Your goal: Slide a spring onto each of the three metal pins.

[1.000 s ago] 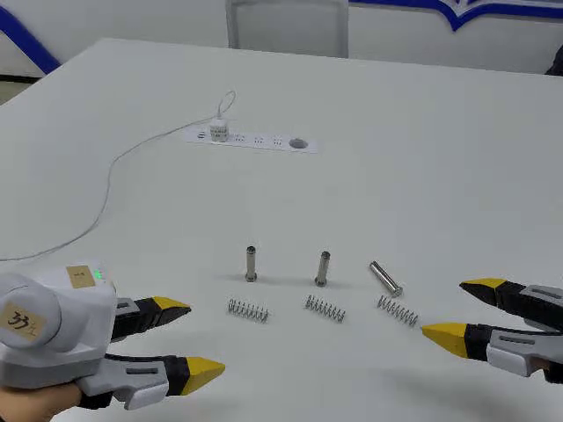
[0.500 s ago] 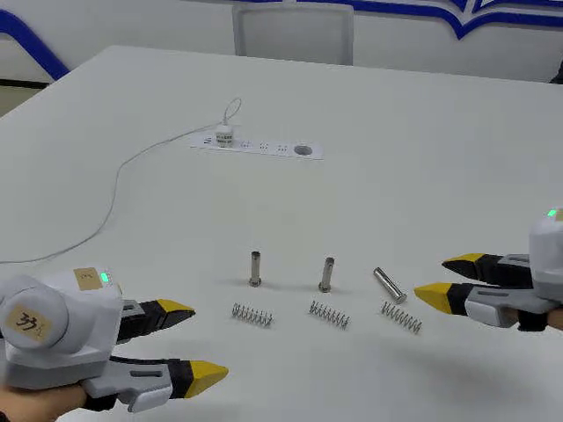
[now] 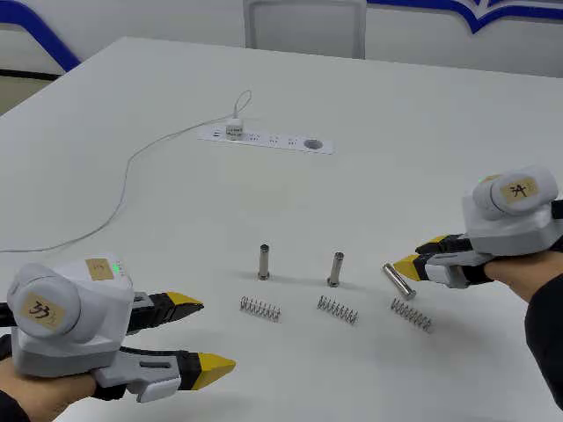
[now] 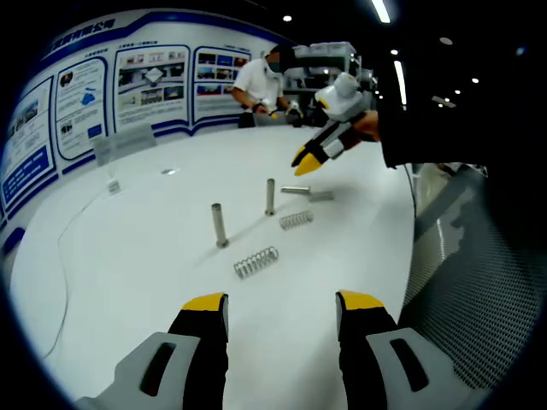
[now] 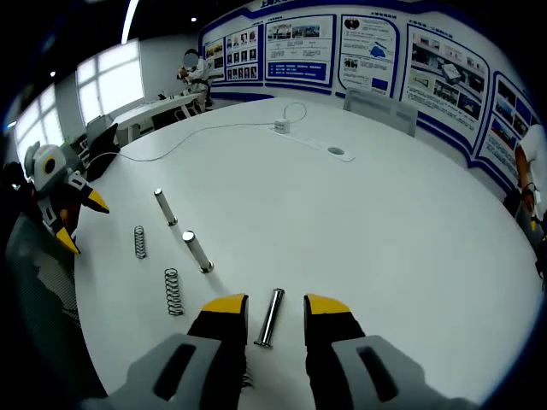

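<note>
Two steel pins stand upright on the white table (image 3: pixel 440 132), one on the left (image 3: pixel 264 261) and one in the middle (image 3: pixel 336 268). A third pin (image 3: pixel 398 280) lies flat to their right. Before each pin lies a spring: left (image 3: pixel 260 309), middle (image 3: pixel 338 309), right (image 3: pixel 411 315). My right gripper (image 3: pixel 418 257) is open at the lying pin's far end. In the right gripper view that pin (image 5: pixel 268 316) lies between the tips of the right gripper (image 5: pixel 275 305), apart from both. My left gripper (image 3: pixel 204 334) hovers open at the near left, short of the left spring (image 4: pixel 256 261).
A white power strip (image 3: pixel 268 139) with a plugged-in adapter lies at mid table. Its thin cable (image 3: pixel 132 163) curves off to the left edge. A chair (image 3: pixel 303 26) stands behind the far edge. A person (image 4: pixel 256 85) stands in the background.
My right gripper has moved left and away from me, up to the lying pin, and its jaws now straddle that pin. The left gripper has barely moved. The head camera has shifted.
</note>
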A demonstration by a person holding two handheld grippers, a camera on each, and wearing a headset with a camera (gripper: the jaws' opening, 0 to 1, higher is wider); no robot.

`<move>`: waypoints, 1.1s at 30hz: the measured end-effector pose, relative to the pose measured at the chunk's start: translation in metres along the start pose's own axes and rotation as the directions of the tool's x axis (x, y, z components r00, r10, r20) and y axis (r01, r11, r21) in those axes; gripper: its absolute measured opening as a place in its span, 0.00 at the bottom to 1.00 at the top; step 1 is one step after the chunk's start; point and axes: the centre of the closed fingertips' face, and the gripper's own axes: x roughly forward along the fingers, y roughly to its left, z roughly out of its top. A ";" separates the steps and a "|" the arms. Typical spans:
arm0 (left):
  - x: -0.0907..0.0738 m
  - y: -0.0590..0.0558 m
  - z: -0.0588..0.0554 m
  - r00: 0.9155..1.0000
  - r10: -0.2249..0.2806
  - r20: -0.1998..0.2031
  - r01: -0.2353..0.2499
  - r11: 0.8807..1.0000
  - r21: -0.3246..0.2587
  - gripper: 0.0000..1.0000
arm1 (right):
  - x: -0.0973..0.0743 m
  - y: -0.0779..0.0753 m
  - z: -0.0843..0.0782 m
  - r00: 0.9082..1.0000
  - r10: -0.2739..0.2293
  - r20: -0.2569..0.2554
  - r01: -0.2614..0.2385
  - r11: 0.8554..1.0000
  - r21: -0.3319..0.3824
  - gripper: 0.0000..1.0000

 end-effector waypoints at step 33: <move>0.000 -0.002 -0.003 1.000 -0.002 -0.006 0.002 1.000 -0.004 0.50 | 0.035 -0.004 -0.022 0.971 -0.060 -0.233 0.062 0.998 -0.001 0.09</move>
